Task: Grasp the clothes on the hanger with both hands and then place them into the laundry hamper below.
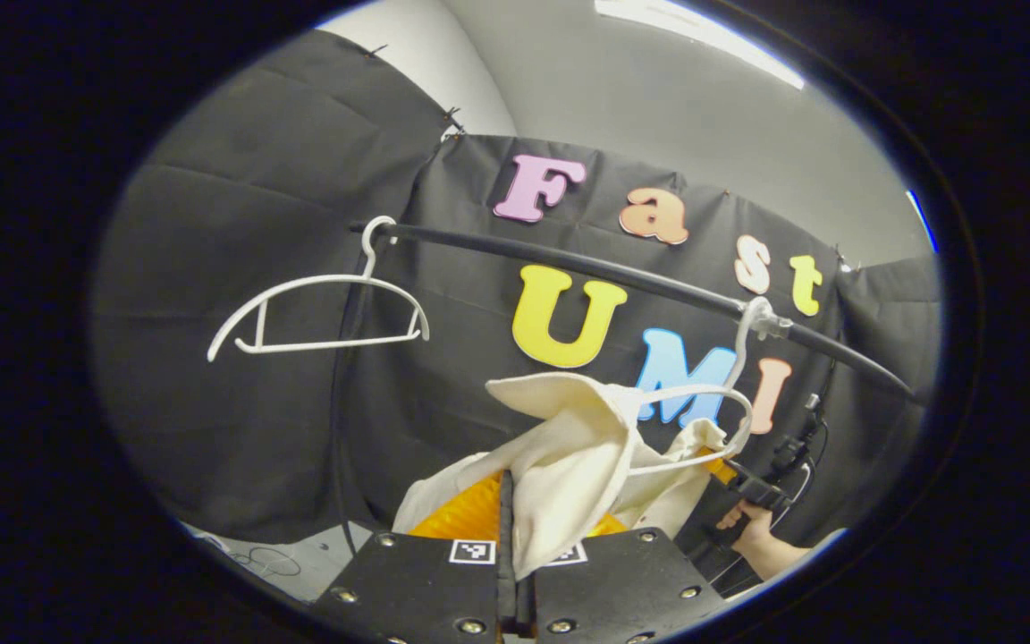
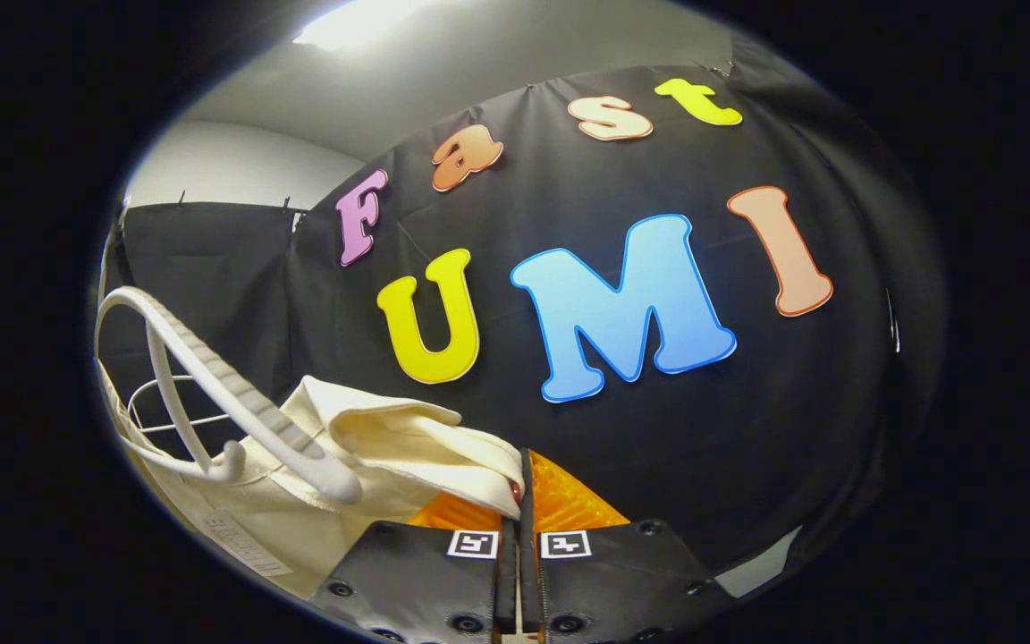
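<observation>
**A:** Where do we stand? The cream garment [image 1: 569,465] is partly off its hanger [image 1: 703,420] — bunched up, one end draped over the white hanger that hangs near the right end of the black rail [image 1: 622,273], the rest pulled down toward the camera.

**B:** So the grasp looks done, the drop does not. No laundry hamper to point at from here, so I'd judge the whole placing half is left: free the cloth from the hanger, lower it, let go.

**A:** Left gripper [image 1: 508,537] first. Its fingers are drawn nearly together, a slim gap at most, and a fold of the cream cloth runs right down between them. That reads as clamped on the garment.

**B:** And over in the left gripper view, a hand [image 1: 752,528] at the lower right holds the other tool, close under the hanger.

**A:** Switch to the right gripper view: right gripper [image 2: 522,537], fingers closed tight too, with the hem of the garment [image 2: 408,447] tucked into the seam between them. The hanger arm [image 2: 238,394] curves past on the left, just above the fabric.

**B:** Both ends pinched, then. There's also a bare second hanger [image 1: 318,309] at the left end of the rail, well apart from the action.

**A:** My call: the cloth could snag on that hanger shoulder as it comes away.
</observation>
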Action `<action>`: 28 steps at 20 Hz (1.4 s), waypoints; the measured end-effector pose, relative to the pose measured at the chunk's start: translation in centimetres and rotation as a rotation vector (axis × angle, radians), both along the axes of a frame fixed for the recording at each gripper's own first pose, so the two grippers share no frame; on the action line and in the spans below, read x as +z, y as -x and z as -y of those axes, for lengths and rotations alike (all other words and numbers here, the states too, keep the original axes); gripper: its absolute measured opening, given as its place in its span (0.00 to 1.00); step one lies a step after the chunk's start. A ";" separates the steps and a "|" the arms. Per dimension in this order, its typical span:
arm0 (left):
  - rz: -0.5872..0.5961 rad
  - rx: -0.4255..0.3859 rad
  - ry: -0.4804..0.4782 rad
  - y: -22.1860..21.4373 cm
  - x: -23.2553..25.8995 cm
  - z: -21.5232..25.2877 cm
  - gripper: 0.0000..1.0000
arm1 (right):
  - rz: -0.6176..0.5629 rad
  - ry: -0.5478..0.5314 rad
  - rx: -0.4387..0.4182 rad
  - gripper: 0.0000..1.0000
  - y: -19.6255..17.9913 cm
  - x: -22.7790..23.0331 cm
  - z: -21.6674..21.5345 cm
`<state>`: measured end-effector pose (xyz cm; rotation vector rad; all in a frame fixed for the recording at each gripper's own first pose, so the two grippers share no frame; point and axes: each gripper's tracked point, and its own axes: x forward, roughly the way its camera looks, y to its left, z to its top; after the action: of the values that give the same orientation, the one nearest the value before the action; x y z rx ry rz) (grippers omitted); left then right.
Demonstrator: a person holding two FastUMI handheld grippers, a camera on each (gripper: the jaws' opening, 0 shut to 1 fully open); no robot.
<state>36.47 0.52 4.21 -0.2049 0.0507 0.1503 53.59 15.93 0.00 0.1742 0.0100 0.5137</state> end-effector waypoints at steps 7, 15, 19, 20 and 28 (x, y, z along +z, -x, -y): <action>0.102 0.030 0.017 1.4 3.9 -2.4 0.00 | 0.012 -0.017 0.013 0.03 1.2 1.1 0.3; 0.091 -0.001 0.060 -0.1 -0.5 -5.3 0.00 | -0.080 -0.011 0.012 0.03 2.3 -2.7 0.0; 0.073 -0.005 0.097 1.1 -3.4 -8.2 0.01 | -0.114 0.020 -0.017 0.03 4.4 -4.3 0.2; 0.067 -0.005 0.114 1.8 -4.0 -8.8 0.01 | -0.122 0.027 -0.028 0.03 5.2 -4.8 0.4; 0.004 -0.102 0.137 8.2 -6.7 -12.5 0.00 | -0.166 0.101 -0.132 0.04 15.6 -6.6 1.8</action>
<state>28.30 13.06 -2.52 -0.3387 0.0679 0.0450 37.98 14.12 -6.57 0.1174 0.1847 0.3655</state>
